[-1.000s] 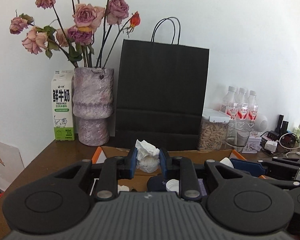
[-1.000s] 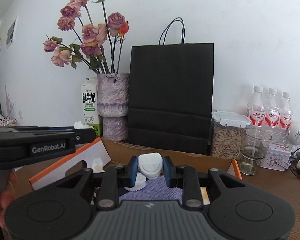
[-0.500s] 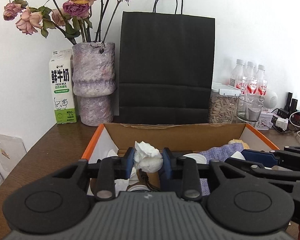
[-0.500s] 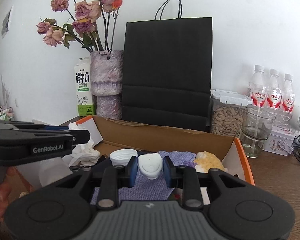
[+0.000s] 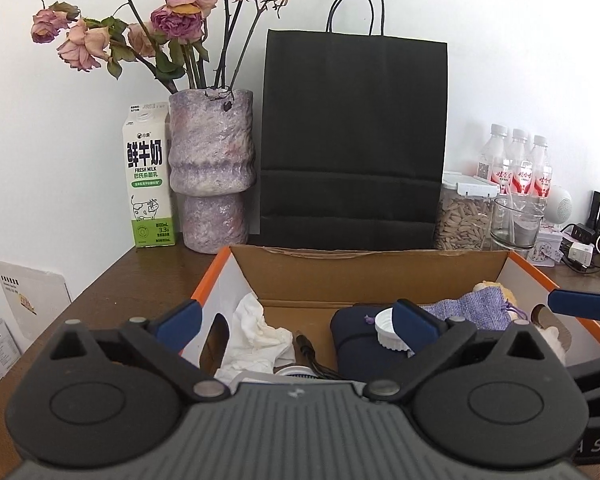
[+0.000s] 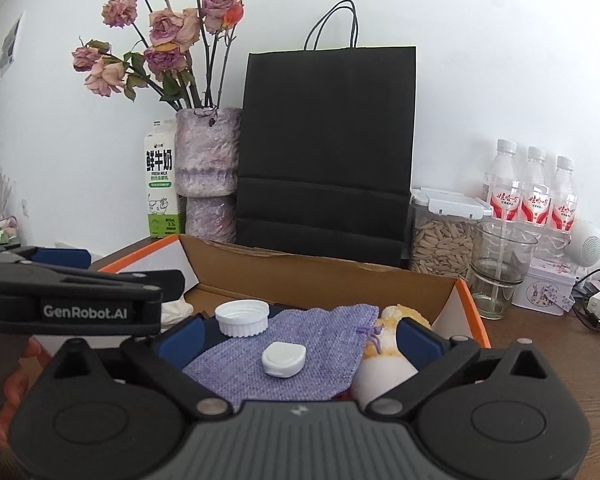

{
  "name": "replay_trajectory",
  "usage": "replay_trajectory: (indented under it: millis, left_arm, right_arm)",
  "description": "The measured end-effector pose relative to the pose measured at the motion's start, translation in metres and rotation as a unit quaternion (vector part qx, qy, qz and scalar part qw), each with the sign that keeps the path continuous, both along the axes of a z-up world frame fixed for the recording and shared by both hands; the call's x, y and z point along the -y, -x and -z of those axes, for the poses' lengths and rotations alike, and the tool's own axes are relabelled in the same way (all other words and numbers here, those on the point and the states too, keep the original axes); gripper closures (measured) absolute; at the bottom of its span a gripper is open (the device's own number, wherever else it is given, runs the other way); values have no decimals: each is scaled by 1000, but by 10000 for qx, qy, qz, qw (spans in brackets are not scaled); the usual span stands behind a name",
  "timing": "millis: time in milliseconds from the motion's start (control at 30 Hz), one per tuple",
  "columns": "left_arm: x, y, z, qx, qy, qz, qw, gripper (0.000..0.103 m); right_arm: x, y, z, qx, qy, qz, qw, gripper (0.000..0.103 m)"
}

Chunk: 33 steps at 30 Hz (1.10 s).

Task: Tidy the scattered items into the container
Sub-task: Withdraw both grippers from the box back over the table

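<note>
An open cardboard box with orange edges [image 5: 372, 276] [image 6: 324, 276] sits on the wooden table. My left gripper [image 5: 296, 320] is open and empty over the box's left part; a crumpled white tissue [image 5: 256, 336] lies in the box below it. My right gripper [image 6: 298, 340] is open and empty; a small white case [image 6: 283, 359] lies on a purple cloth pouch [image 6: 300, 344] between its fingers. A white ribbed cap [image 6: 242, 317] [image 5: 388, 330] sits on a dark navy pouch [image 5: 352, 344]. A yellow plush toy [image 6: 388, 340] lies at the right.
Behind the box stand a black paper bag [image 5: 352, 140], a purple vase with dried roses [image 5: 210, 168], a milk carton [image 5: 148, 176], a jar of seeds [image 6: 440, 240], a glass [image 6: 500, 264] and water bottles [image 6: 534, 196]. Chargers and cables [image 5: 580, 248] lie at far right.
Both grippers opened. The left one let the tissue drop into the box; the right one let the white case drop onto the purple pouch.
</note>
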State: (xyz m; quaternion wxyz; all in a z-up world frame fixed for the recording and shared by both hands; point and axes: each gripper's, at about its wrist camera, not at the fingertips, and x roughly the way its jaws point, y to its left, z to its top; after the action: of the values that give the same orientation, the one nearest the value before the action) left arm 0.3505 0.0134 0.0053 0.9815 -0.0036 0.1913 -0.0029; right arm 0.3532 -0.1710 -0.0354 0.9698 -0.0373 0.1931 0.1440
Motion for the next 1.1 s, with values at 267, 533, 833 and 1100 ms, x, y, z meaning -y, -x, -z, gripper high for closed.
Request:
replay_trajectory:
  millis: [267,533,833,1100]
  left_arm:
    - [2,7,3,74,122,114,9998,0]
    - [5,29,0,396,105,163,9990,0]
    - [0,69,-4,726,70,164,9972,0]
    - [-8,107,-7,881,167,154,9959,0]
  right_arm:
    - [3,2,1,-36,-17,8,10000,0]
    - [5,16,-1,122,-8,42,9999,0]
    - [17,50,-7,292,3,119,9995,0]
    - [25,88,-4,384,188,155,9990,0]
